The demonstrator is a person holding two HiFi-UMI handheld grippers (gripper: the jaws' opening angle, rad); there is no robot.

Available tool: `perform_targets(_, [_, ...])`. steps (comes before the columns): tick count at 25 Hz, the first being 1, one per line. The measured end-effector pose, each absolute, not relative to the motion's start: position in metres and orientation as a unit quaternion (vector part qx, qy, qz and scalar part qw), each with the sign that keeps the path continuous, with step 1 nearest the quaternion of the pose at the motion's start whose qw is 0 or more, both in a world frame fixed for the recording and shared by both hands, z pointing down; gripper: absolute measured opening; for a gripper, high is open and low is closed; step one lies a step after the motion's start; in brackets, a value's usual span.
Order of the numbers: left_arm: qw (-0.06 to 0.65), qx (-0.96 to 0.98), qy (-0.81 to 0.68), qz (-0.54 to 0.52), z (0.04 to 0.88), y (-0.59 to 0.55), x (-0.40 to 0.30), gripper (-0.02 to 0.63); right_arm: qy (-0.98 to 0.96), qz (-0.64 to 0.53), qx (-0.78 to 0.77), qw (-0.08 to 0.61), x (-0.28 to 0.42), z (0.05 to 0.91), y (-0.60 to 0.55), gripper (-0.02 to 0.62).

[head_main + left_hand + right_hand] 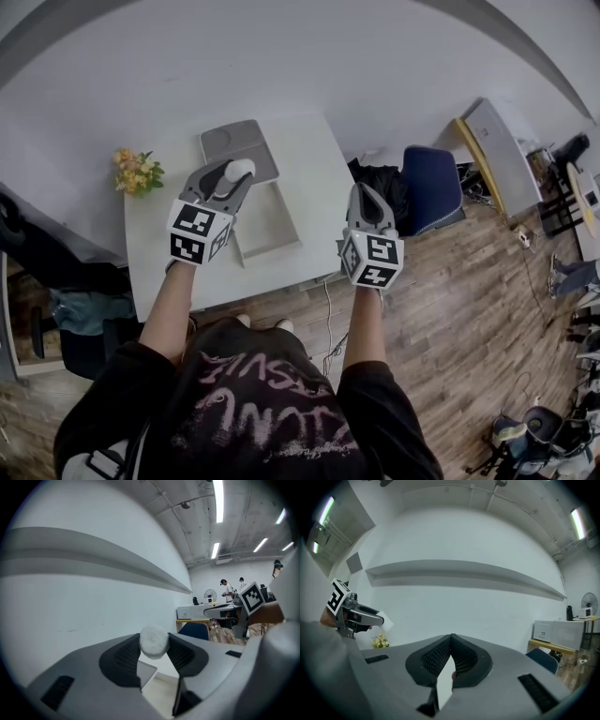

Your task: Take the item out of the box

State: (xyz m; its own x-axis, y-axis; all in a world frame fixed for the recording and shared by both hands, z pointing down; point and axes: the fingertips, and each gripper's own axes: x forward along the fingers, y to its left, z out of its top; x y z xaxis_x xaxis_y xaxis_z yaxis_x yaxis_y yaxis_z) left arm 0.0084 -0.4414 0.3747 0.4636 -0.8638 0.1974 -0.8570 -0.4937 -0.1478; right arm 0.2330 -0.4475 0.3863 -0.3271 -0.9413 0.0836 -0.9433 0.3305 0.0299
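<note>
White, fuzzy-faced round item [154,641]: one piece, puff- or pad-like. It is pinched at the very tips of the left gripper [236,176], with one ribbed pad on each side of its rim. The item hangs clear of everything, over the far end of the box [272,217]. Judged already out of the box.

Handling, judged from its look: light, soft and compressible, not slippery because the nap gives the pads purchase. Unlikely to break, but easily squashed or dented by a hard squeeze. Best hold: across the widest part, edge to edge, as it is held here. A grip nearer the top or bottom would let it roll out of the tips.

Left gripper: jaws part-way apart and clamped on the item, which fills the gap between them.

Right gripper [451,638]: jaws closed tip to tip, nothing between them. It is held off the near right edge of the table [314,164], well apart from the item.

Box: shallow, pale tray lying open on the table, with a grey lid [239,145] folded back behind it. The visible part of the tray is bare; the rest sits under the left gripper.

Other entries: a small bunch of yellow flowers [138,172] at the table's left edge and a blue chair [432,187] to the right of the table.
</note>
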Motion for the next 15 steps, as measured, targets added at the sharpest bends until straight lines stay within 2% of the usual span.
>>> perform_targets(15, [0.01,-0.855,0.504,-0.125,0.376,-0.4425,0.0088,0.172,-0.816,0.011,0.577,0.043,0.2338,0.3847,-0.4487,0.008])
